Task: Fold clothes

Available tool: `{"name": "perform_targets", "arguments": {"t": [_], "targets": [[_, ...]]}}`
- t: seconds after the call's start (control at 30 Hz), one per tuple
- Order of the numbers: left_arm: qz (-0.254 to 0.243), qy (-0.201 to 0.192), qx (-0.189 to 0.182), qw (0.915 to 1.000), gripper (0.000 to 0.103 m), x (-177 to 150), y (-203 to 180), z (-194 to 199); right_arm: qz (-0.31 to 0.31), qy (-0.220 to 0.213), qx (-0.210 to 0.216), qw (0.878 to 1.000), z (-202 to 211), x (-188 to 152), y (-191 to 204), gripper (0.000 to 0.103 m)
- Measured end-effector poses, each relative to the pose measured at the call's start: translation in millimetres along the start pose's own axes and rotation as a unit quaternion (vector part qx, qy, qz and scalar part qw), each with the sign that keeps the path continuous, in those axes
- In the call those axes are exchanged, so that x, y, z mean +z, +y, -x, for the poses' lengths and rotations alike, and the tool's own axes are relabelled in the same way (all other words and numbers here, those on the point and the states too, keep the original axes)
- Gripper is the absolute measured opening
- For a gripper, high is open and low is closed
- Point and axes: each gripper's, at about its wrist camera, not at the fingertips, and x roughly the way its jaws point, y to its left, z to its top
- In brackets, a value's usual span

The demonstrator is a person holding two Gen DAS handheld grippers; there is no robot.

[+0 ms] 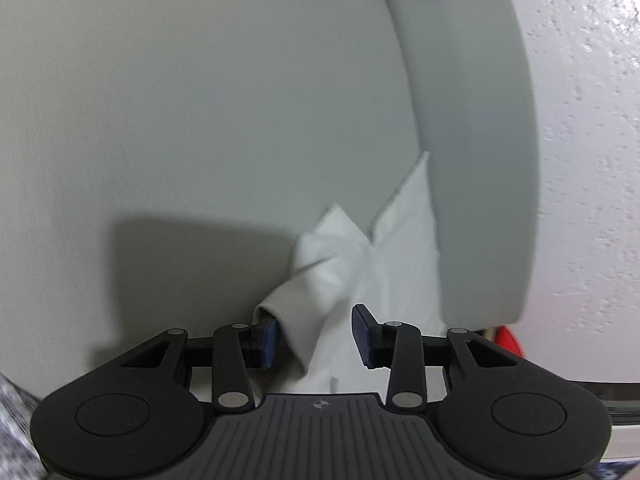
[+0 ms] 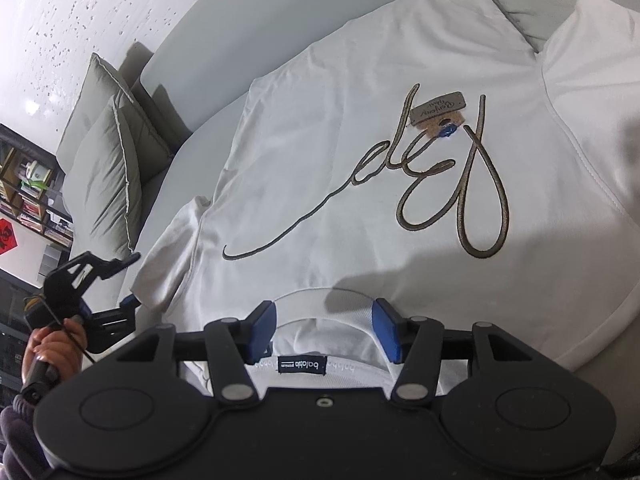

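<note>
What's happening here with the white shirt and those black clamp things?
A person is folding a white T-shirt spread flat on a grey sofa, using a hand-held tool in each hand. The right tool is open, its blue pads on either side of the collar. The left tool is also open, with the sleeve between its pads. Neither has closed on the fabric, so no fold has begun. A hang tag lies on the chest.

"balabala" on the dark neck label (image 2: 303,365) of the white t-shirt (image 2: 360,208), hang tag (image 2: 438,107) script unreadable
</note>
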Motion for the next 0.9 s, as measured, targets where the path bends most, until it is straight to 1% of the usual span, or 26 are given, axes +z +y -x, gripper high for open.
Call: {"name": "perform_targets", "arguments": {"t": [0.03,0.07,0.13,0.17,0.2,0.23,0.27,0.3,0.33,0.37,0.4,0.43,0.47,0.5,0.53,0.57,0.6,0.63,0.67,0.7,0.73,0.77,0.83,0.9], "targets": [[0.009,0.004,0.01,0.9999,0.033,4,3,-3,0.0,0.0,0.0,1.0,0,0,0,0.052],[0.017,0.007,0.013,0.9997,0.03,7,5,-5,0.0,0.0,0.001,1.0,0,0,0,0.052],[0.024,0.003,0.014,0.9996,0.016,11,6,-9,0.001,0.0,0.0,1.0,0,0,0,0.052],[0.017,-0.011,0.019,0.9996,0.0,10,5,-7,0.002,0.0,0.0,1.0,0,0,0,0.052],[-0.004,-0.034,0.027,0.9991,0.0,9,1,-3,0.003,0.0,0.0,1.0,0,0,1,0.052],[-0.041,-0.064,0.037,0.9964,0.0,4,-8,3,0.003,0.0,0.0,1.0,0,-1,1,0.052],[-0.099,-0.099,0.043,0.9893,0.0,-6,-22,13,0.004,0.0,0.0,1.0,1,-1,1,0.052],[-0.159,-0.133,0.048,0.977,0.0,-17,-36,23,0.004,0.0,0.0,1.0,1,-1,1,0.052],[-0.224,-0.165,0.053,0.959,0.0,-31,-50,32,0.005,0.0,0.001,1.0,1,-1,1,0.052],[-0.288,-0.189,0.071,0.9361,0.0,-48,-61,37,0.005,0.0,0.002,1.0,1,-1,0,0.052],[-0.351,-0.209,0.09,0.9081,0.0,-64,-72,42,0.006,0.0,0.002,1.0,1,-1,0,0.052],[-0.402,-0.213,0.127,0.8816,0.0,-74,-87,22,0.006,0.0,0.002,1.0,1,-1,0,0.052],[-0.439,-0.202,0.168,0.8593,0.001,-82,-87,14,0.006,0.0,0.003,1.0,1,-1,0,0.052],[-0.438,-0.177,0.212,0.8555,0.003,-80,-81,10,0.005,0.0,0.004,1.0,1,-1,-1,0.052],[-0.43,-0.149,0.256,0.8528,0.003,-75,-74,7,0.004,-0.001,0.005,1.0,1,-2,-1,0.052],[-0.403,-0.134,0.268,0.8645,0.003,-66,-68,5,0.002,-0.001,0.007,1.0,1,-2,-2,0.052],[-0.37,-0.127,0.257,0.8835,0.004,-56,-62,9,0.0,-0.001,0.008,1.0,1,-2,-2,0.052],[-0.329,-0.122,0.233,0.907,0.008,-45,-54,19,-0.002,-0.001,0.009,1.0,2,-2,-3,0.052],[-0.283,-0.119,0.198,0.9311,0.021,-36,-42,30,-0.004,-0.001,0.009,1.0,2,-2,-3,0.052],[-0.235,-0.115,0.16,0.9518,0.031,-27,-31,42,-0.005,-0.001,0.01,1.0,2,-2,-3,0.052],[-0.195,-0.113,0.128,0.9658,0.032,-20,-20,48,-0.005,-0.002,0.011,1.0,2,-3,-3,0.052],[-0.17,-0.108,0.117,0.9724,0.033,-19,-15,49,-0.006,-0.002,0.011,1.0,2,-3,-4,0.052],[-0.124,-0.098,0.102,0.9821,0.033,-17,-7,49,-0.008,-0.003,0.012,1.0,1,-3,-3,0.052],[-0.112,-0.088,0.096,0.9851,0.033,-11,-3,38,-0.008,-0.002,0.012,1.0,1,-3,-2,0.053]]}}
